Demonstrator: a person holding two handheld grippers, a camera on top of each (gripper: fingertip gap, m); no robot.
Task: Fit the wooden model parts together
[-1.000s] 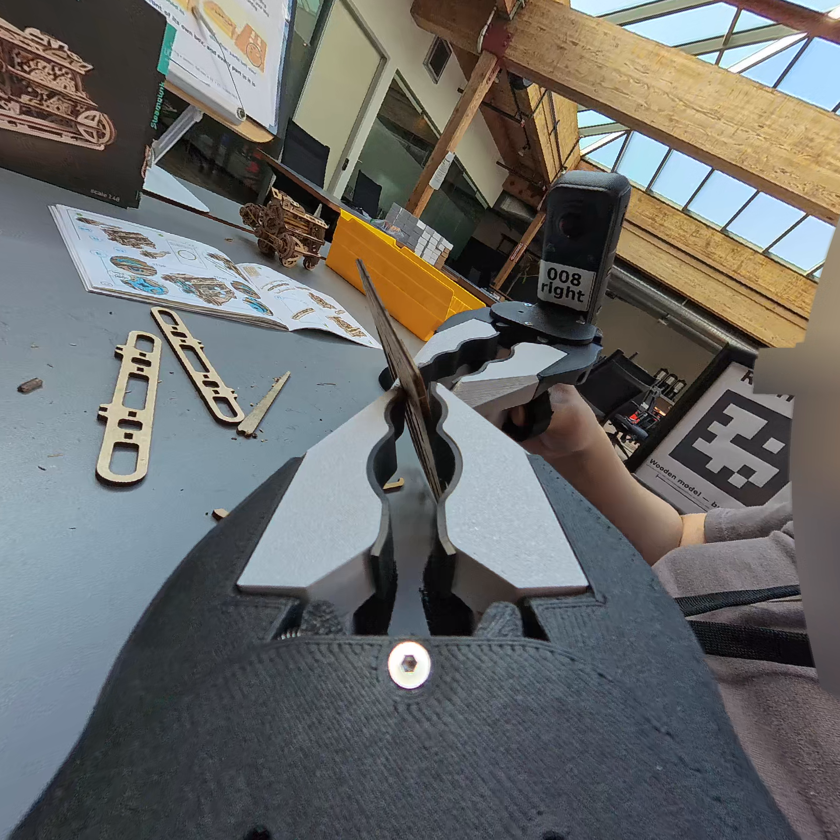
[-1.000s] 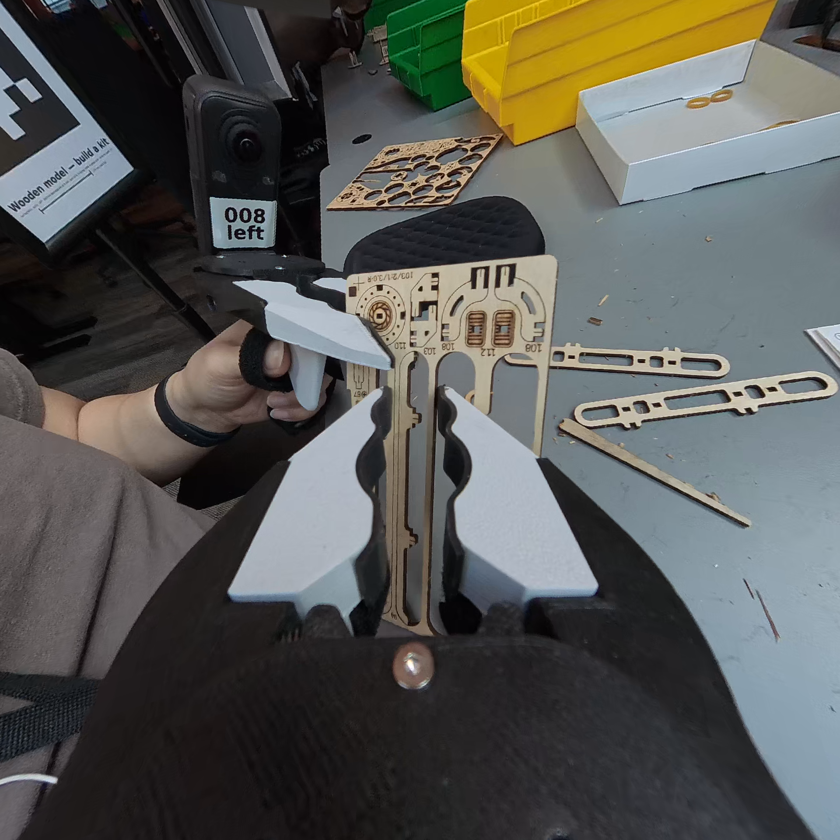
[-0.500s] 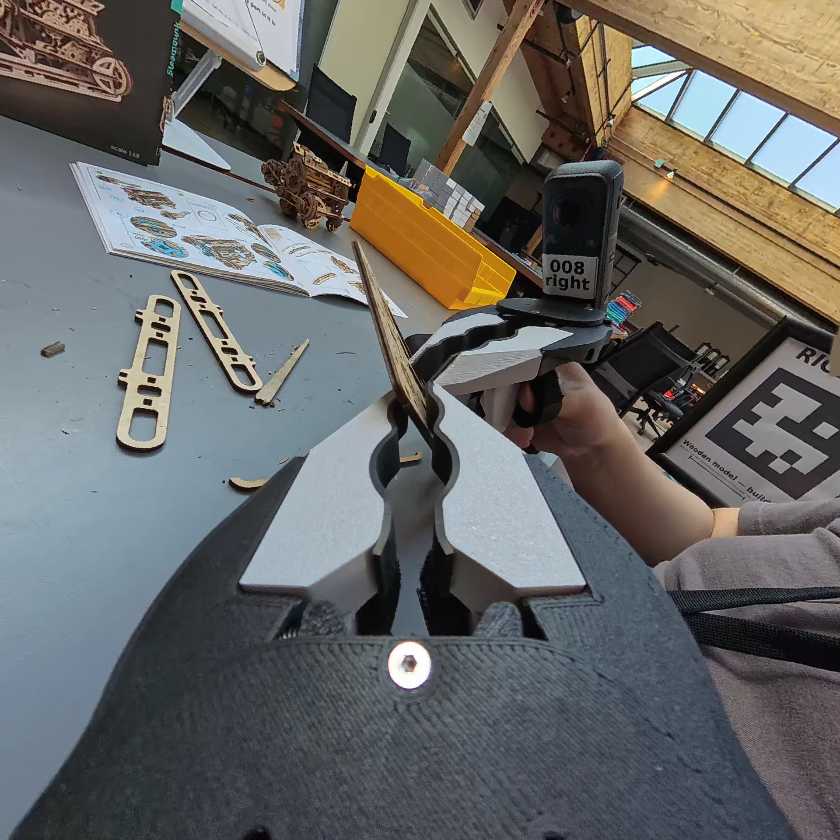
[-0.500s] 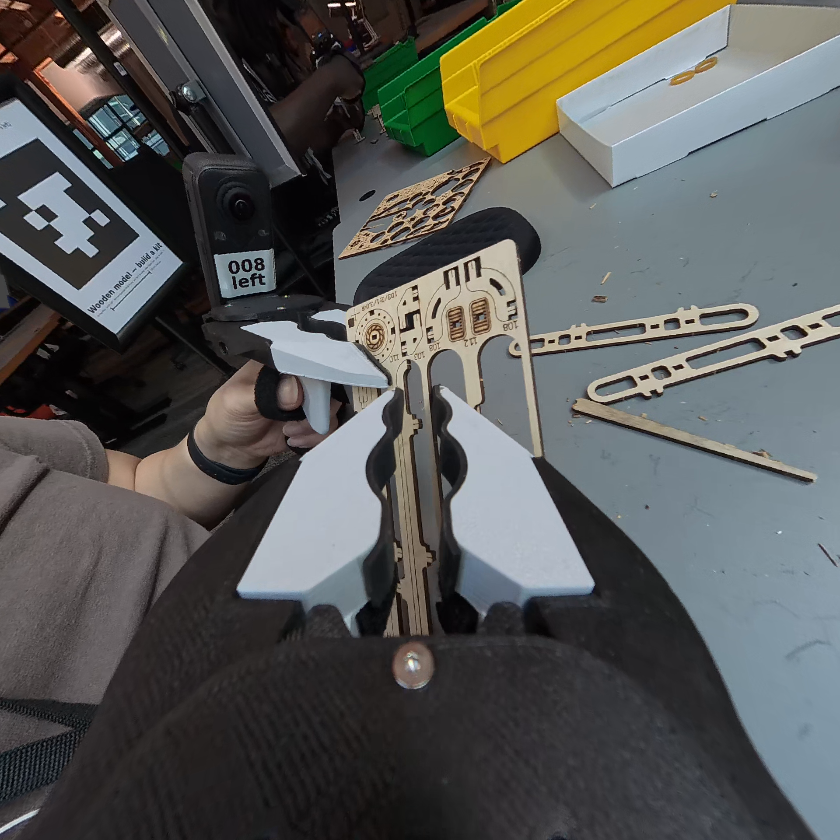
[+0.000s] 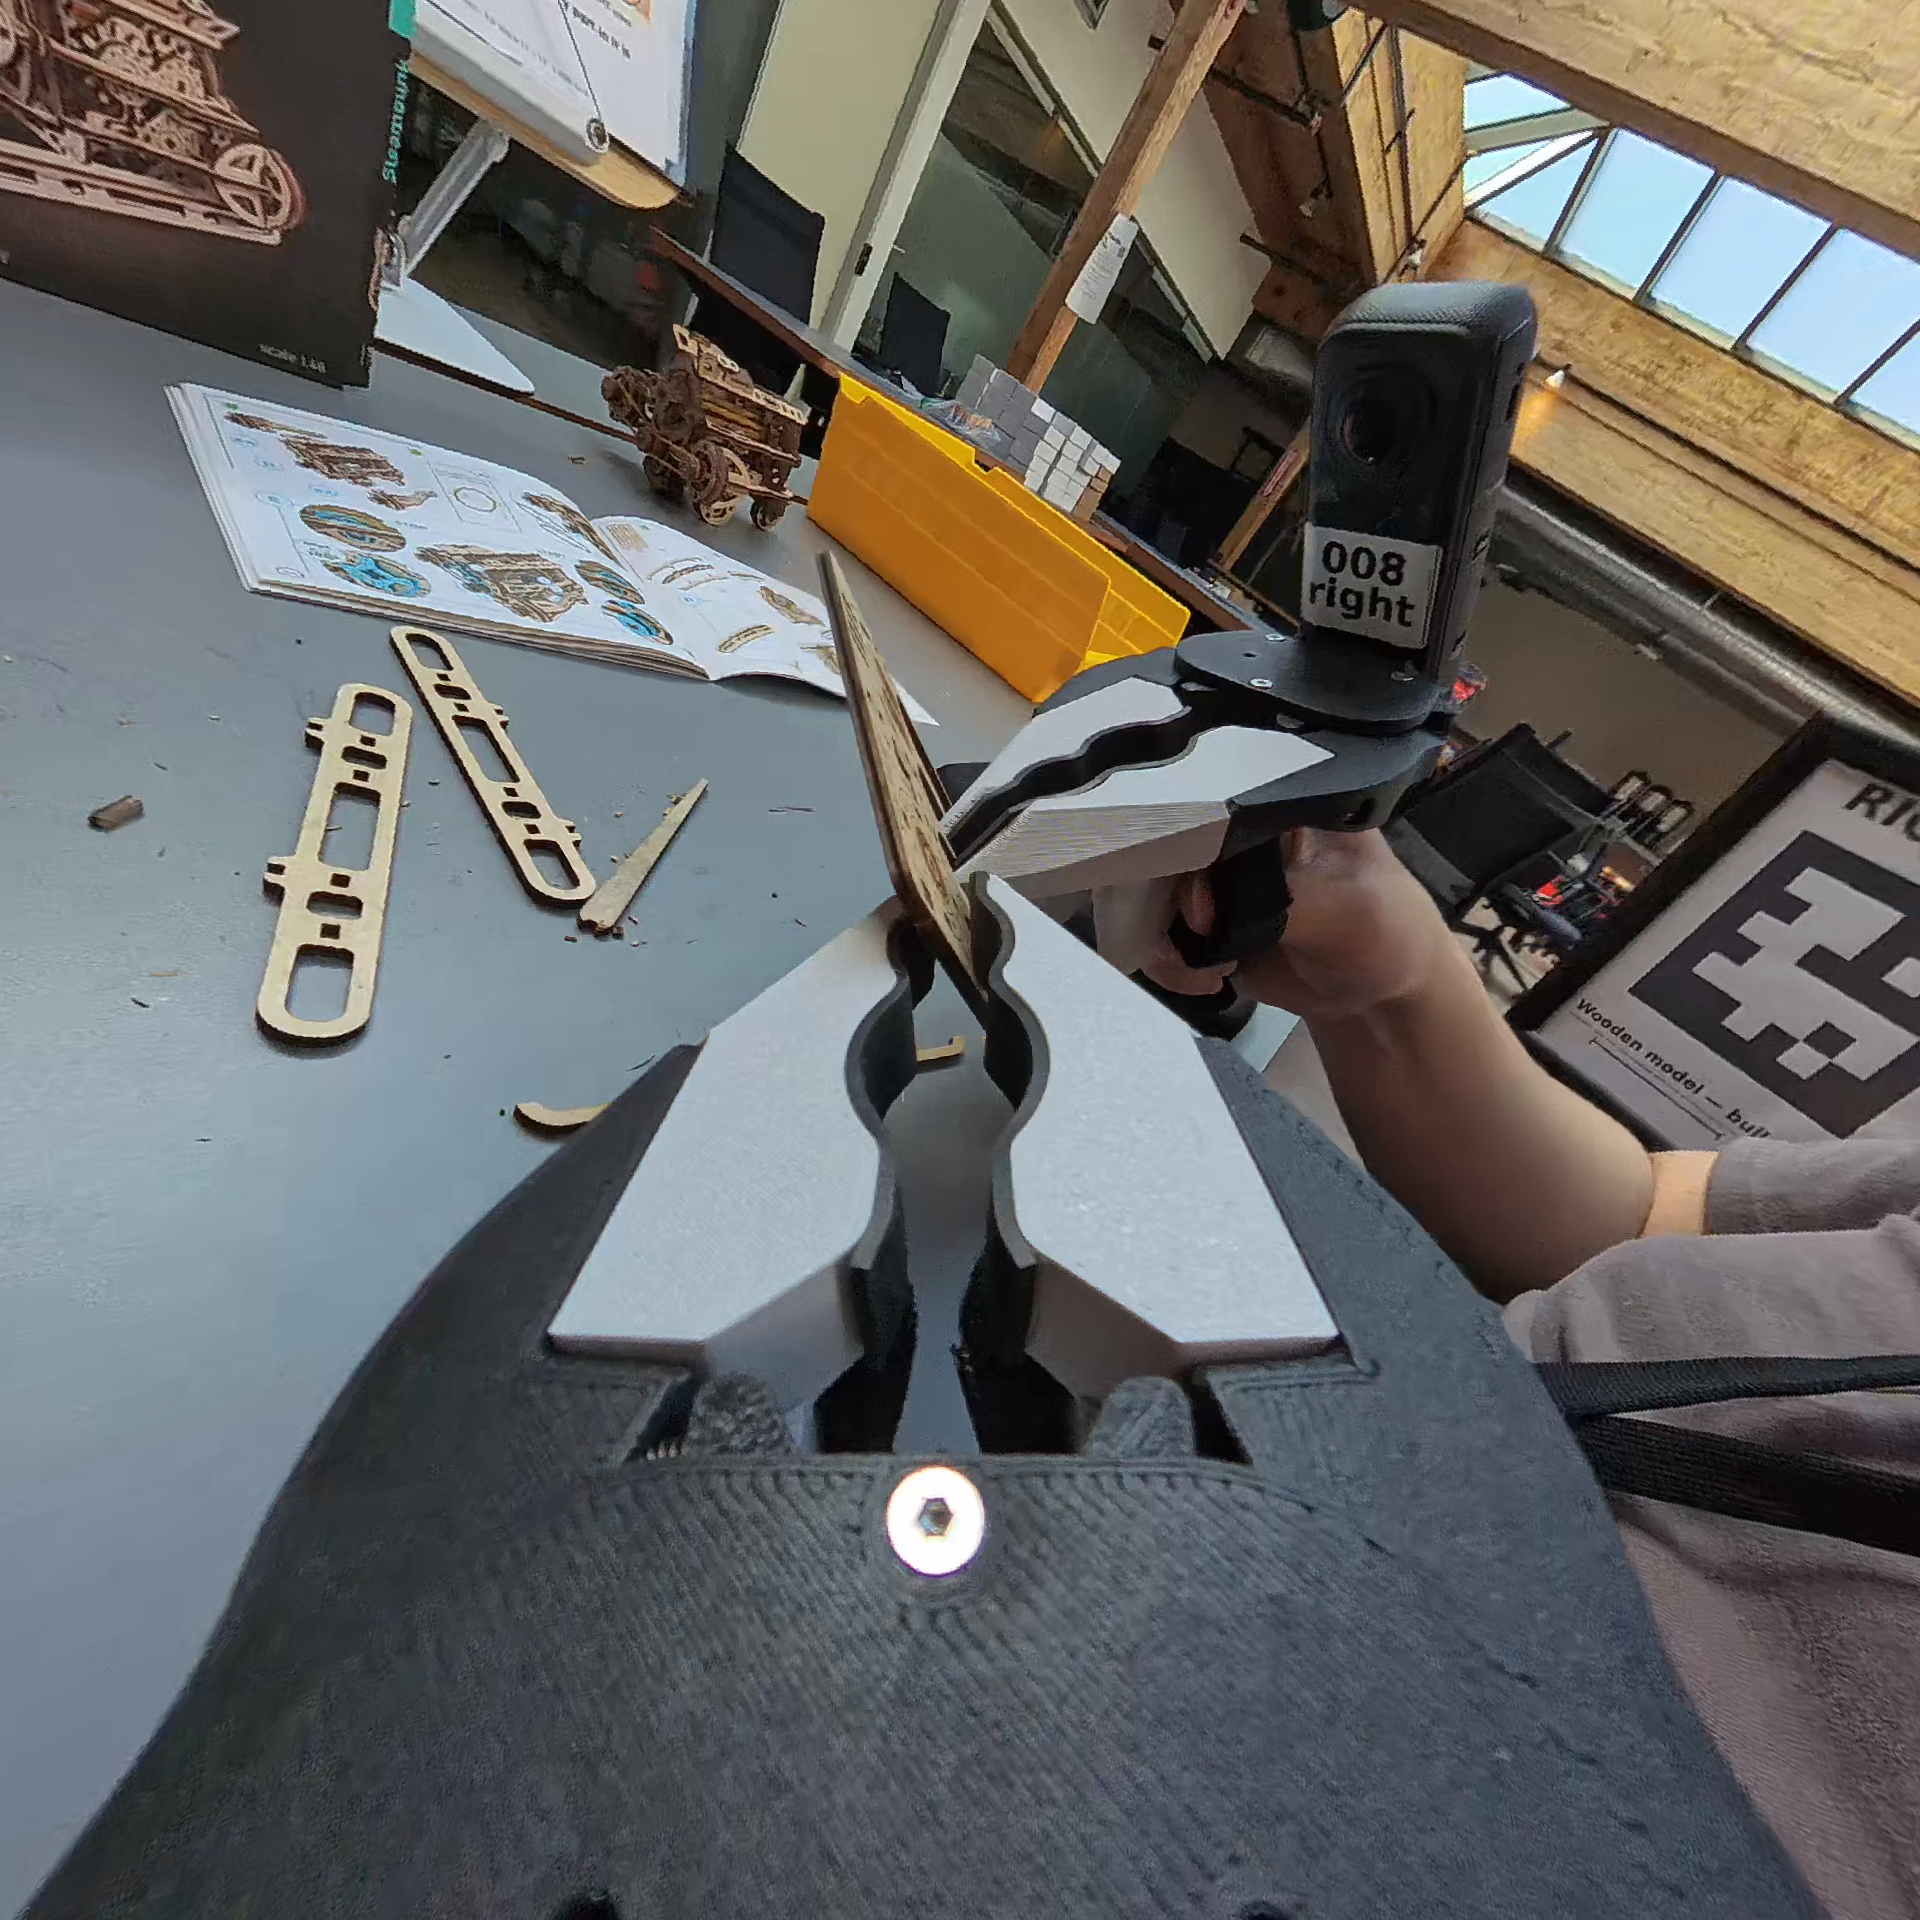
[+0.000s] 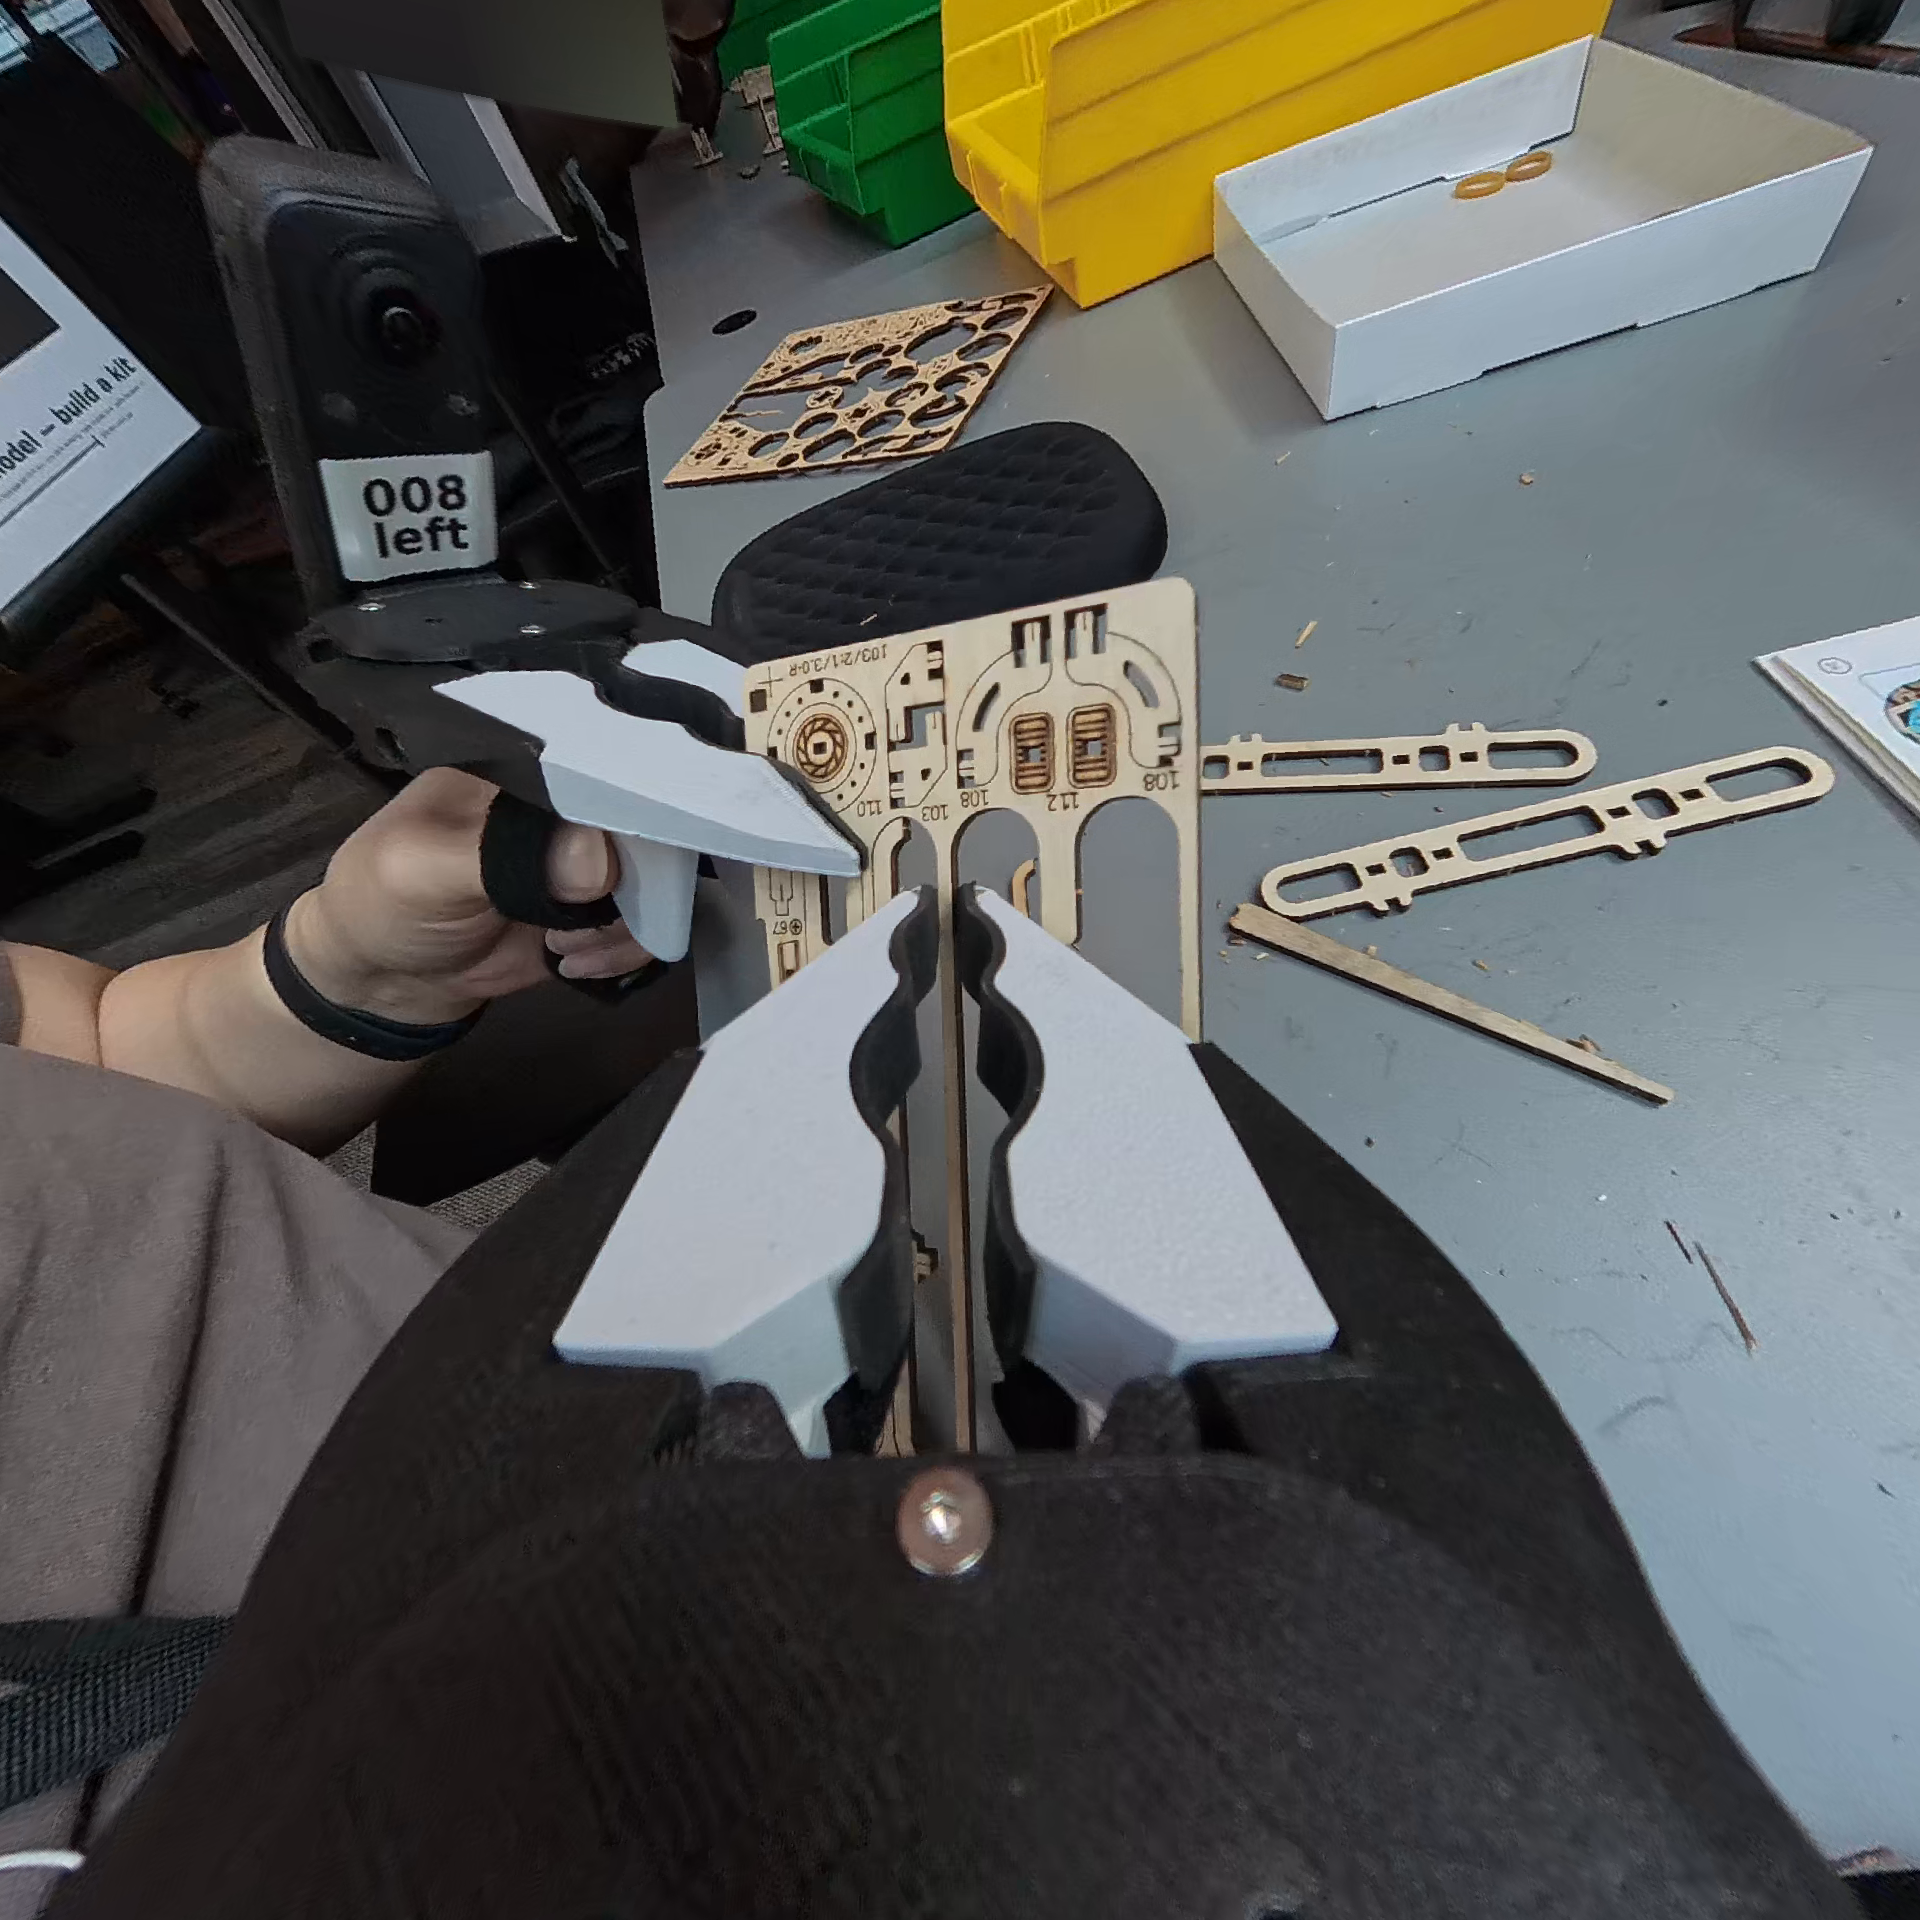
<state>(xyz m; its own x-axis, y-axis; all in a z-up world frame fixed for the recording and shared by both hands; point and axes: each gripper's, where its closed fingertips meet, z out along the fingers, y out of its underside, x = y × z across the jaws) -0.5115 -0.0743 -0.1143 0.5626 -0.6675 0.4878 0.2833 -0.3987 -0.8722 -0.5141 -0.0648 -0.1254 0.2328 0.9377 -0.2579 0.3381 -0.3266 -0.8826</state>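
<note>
A thin laser-cut wooden parts sheet [image 6: 1081,665] stands upright above the grey table [image 6: 1558,1195]. My left gripper [image 5: 940,920] is shut on its edge with just the fingertips; the sheet shows edge-on in the left wrist view [image 5: 883,727]. My right gripper [image 6: 943,894] is shut on a narrow bar of the sheet between two long cut-outs. Each gripper shows in the other's view, the left [image 6: 831,852] and the right [image 5: 961,831]. Two slotted wooden strips [image 6: 1392,758] [image 6: 1548,831] and a thin sliver [image 6: 1444,1003] lie loose on the table.
An open instruction booklet [image 5: 468,540], a finished wooden model [image 5: 707,436], a yellow bin [image 5: 966,561] and the dark kit box [image 5: 156,156] stand farther back. A white open box [image 6: 1507,239], a green bin [image 6: 862,104], a punched-out sheet [image 6: 862,384] and a black pad [image 6: 935,540] are also there. Left and right tips are no more than a few centimetres apart. From either gripper's tips it is about 12 cm to the thin sliver [image 6: 1444,1003]. My left wrist view [image 5: 668,834] looks at it from another angle.
My right gripper's jaws have closed from apart onto the sheet's bar. The sheet, earlier deep between my left fingers, now sits only at their tips.
</note>
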